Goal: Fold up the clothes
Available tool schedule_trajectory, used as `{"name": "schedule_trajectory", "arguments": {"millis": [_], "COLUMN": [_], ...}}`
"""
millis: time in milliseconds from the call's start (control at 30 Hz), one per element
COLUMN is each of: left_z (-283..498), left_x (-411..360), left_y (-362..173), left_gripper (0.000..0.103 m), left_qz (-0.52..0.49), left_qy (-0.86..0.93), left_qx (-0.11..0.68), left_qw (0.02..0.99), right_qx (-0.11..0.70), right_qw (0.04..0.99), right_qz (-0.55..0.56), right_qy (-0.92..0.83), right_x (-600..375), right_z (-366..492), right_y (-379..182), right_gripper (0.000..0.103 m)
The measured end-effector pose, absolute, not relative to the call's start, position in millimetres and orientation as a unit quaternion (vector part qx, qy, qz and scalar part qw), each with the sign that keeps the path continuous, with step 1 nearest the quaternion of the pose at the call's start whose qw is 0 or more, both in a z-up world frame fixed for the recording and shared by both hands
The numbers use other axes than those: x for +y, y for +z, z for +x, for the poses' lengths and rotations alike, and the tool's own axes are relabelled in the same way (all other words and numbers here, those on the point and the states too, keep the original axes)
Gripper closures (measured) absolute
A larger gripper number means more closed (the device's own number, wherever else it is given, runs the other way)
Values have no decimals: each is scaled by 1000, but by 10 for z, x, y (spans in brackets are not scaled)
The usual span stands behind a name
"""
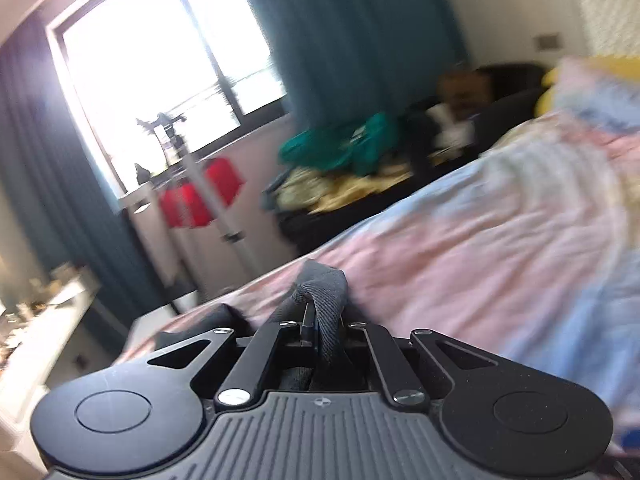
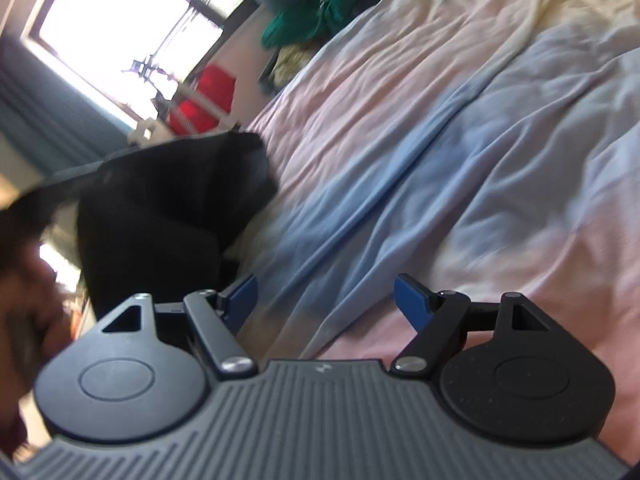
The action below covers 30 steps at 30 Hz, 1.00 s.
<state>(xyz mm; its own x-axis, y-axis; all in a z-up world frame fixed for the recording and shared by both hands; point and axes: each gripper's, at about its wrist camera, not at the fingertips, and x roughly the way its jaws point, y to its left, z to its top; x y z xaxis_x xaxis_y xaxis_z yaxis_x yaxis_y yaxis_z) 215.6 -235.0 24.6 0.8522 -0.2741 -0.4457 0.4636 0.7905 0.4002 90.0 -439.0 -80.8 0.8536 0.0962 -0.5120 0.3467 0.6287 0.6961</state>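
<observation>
Left gripper (image 1: pixel 316 320) clamped on grey garment (image 1: pixel 326 284); right gripper (image 2: pixel 324 296) spread wide, empty, dark bulk (image 2: pixel 172 208) at ten o'clock.

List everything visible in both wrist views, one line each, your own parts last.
Dark grey woven garment: one, on the bed's near edge, pinched in the left jaws.
Pastel pink-and-blue bedsheet: one, wrinkled, covering the bed.
Teal curtain: one, right of the window.
Bright window: one, far wall.
Red fabric item: one, below the window.
Teal clothing heap: one, beyond the bed.
Left gripper: shut on the garment.
Right gripper: open, blue pads, over the sheet.
</observation>
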Motion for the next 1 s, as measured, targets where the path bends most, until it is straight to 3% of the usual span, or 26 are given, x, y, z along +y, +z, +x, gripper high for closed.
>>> {"name": "schedule_trajectory", "arguments": {"millis": [100, 300, 533, 733, 1000], "left_z": [1607, 955, 871, 1013, 1169], "left_x": [-2339, -2042, -1429, -926, -732], "left_y": [123, -523, -833, -780, -816], "left_gripper": [99, 99, 99, 99, 99], "left_qz": [266, 229, 111, -3, -29], "left_qy": [-246, -276, -226, -212, -223], "left_qx": [160, 208, 229, 239, 240], "left_qw": [918, 910, 940, 948, 944], "right_qx": [237, 224, 234, 254, 232], "right_qw": [855, 837, 784, 791, 814], "right_qz": [451, 490, 575, 555, 529], "right_qy": [-100, -96, 10, 45, 59], "right_x": [-4573, -4726, -4649, -4511, -4365], "right_z": [780, 751, 1017, 1679, 2469], "right_y": [-807, -888, -1166, -1282, -1334], "right_gripper": [25, 25, 25, 26, 25]}}
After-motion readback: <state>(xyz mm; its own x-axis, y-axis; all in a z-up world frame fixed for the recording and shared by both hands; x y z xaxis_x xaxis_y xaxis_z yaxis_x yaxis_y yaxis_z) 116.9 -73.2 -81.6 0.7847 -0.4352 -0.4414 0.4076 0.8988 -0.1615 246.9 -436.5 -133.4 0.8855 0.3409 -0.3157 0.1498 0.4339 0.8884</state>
